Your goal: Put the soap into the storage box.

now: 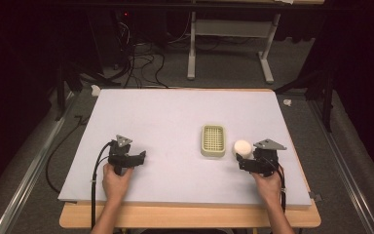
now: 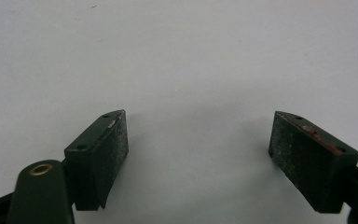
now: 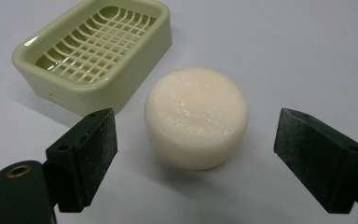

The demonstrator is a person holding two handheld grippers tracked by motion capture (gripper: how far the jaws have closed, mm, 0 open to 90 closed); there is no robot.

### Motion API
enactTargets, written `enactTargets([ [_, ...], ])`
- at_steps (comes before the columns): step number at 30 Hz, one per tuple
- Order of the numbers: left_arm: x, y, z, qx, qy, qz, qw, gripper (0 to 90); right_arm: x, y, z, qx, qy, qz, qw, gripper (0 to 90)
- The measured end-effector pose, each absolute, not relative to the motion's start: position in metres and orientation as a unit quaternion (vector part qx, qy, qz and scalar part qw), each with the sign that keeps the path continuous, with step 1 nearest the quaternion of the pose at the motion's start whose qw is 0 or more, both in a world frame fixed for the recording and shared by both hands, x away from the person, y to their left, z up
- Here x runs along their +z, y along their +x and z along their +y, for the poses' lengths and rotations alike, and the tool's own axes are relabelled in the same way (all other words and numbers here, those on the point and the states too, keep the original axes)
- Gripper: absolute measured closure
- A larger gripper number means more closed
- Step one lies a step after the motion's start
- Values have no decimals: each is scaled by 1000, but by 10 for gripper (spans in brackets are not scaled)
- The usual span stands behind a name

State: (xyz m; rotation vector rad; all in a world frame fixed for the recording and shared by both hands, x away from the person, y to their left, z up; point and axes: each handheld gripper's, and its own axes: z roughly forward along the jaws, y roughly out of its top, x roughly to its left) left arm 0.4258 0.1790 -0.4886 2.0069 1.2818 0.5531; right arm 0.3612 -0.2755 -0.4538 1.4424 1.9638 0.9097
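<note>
A round cream soap bar lies on the pale mat just right of a pale green soap dish with a grid floor, which holds nothing. My right gripper sits close behind the soap, open, its jaws spread to either side of the bar without touching it. My left gripper rests low over bare mat at the left, open with nothing between its jaws.
The pale mat covers most of a wooden table. Cables and a desk frame stand on the floor beyond the far edge. A small white object lies at the mat's far left corner.
</note>
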Motion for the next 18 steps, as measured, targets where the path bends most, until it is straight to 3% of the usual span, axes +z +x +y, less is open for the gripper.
enactTargets([
  [18,-489,426,179,213,772,493,341,201,-463,390,-266,306,548,735,257,145],
])
